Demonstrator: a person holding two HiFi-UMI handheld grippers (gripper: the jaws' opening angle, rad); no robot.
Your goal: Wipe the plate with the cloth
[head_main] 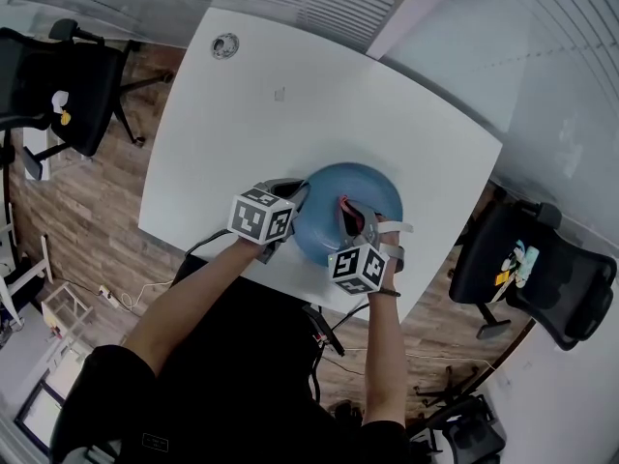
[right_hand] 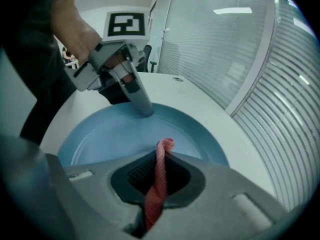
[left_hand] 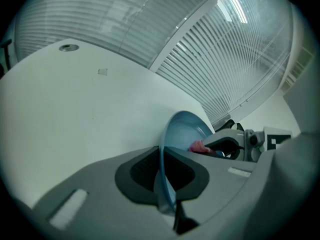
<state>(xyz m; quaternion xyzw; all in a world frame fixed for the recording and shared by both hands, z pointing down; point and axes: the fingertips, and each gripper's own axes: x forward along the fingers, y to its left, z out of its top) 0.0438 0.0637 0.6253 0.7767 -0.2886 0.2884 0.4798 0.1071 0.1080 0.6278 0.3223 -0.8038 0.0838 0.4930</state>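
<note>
fingers point(left_hand: 137, 176) of our left gripper point(left_hand: 164, 184) pinch the rim of the blue plate point(head_main: 363, 187), mid-frame by the desk point(head_main: 290, 104) edge; our right gripper point(right_hand: 157, 179) clamps the cloth point(right_hand: 164, 146) over it. pressing hard could tip the plate free or drag the cloth out.

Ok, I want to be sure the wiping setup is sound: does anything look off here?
Only the cloth: the right gripper pinches it into a thin twisted strip, so just a small tip pokes out over the plate. Nothing looks spilled or damaged.
</note>
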